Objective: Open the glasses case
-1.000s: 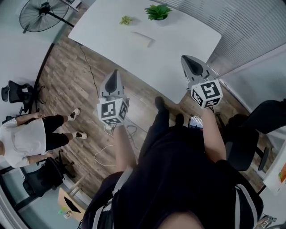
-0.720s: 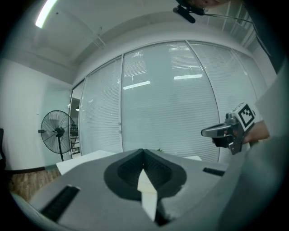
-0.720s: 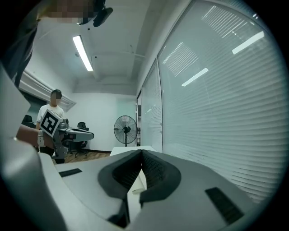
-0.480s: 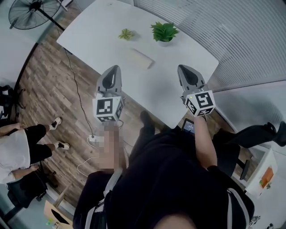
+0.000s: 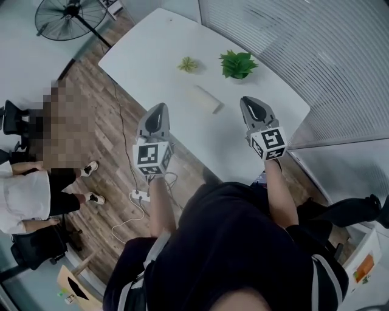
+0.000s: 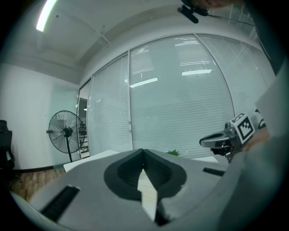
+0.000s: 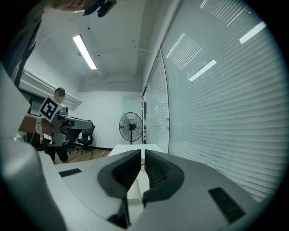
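Observation:
The glasses case (image 5: 206, 98) is a pale, oblong box lying closed on the white table (image 5: 152, 54), between and just beyond my two grippers. My left gripper (image 5: 157, 109) is held near the table's near edge, to the left of the case, with its jaws shut and nothing in them (image 6: 143, 151). My right gripper (image 5: 250, 103) hovers over the table to the right of the case. Its jaws (image 7: 142, 154) are all but shut, just starting to open by a sliver, with nothing between them. Neither gripper touches the case.
A small plant (image 5: 188, 63) and a larger green plant (image 5: 237, 63) stand on the table beyond the case. A floor fan (image 5: 67, 18) is at the far left. A seated person (image 5: 27, 188) and office chairs are on the wooden floor to the left. A blinds-covered glass wall (image 5: 316, 48) runs along the right.
The person has come closer to the table. Both grippers travelled with them and now sit on either side of the case instead of short of it.

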A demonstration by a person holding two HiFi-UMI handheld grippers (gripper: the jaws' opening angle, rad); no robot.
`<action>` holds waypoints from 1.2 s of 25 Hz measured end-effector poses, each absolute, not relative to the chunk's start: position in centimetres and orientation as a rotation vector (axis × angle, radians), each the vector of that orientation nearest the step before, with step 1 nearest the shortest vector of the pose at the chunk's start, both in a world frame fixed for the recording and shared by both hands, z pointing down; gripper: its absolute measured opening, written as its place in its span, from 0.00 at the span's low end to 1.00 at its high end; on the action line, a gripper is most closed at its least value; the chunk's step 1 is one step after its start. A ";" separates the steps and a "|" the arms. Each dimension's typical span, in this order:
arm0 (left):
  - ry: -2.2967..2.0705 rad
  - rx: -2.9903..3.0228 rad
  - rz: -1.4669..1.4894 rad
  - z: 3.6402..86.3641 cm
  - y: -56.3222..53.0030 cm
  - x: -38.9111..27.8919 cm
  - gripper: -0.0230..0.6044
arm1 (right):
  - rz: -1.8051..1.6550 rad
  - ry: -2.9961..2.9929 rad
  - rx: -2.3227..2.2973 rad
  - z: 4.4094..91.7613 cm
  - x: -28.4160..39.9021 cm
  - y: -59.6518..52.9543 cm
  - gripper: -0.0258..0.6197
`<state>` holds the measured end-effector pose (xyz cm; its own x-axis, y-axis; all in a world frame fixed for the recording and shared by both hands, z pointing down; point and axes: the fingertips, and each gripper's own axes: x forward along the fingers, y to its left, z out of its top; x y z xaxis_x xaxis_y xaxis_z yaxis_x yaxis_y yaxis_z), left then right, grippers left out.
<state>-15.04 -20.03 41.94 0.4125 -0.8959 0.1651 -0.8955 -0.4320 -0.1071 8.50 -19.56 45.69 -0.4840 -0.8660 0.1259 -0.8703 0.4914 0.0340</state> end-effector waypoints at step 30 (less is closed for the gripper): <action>1.822 -2.602 -0.527 46.7 -18.6 -21.1 0.04 | -0.530 -2.112 0.464 68.4 -3.3 -22.6 0.21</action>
<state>-21.10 -18.63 46.68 0.3070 -0.9004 0.3083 -0.9260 -0.3573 -0.1216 -3.32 -22.60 68.35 -0.5394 -0.5072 0.6722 -0.1296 0.8387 0.5289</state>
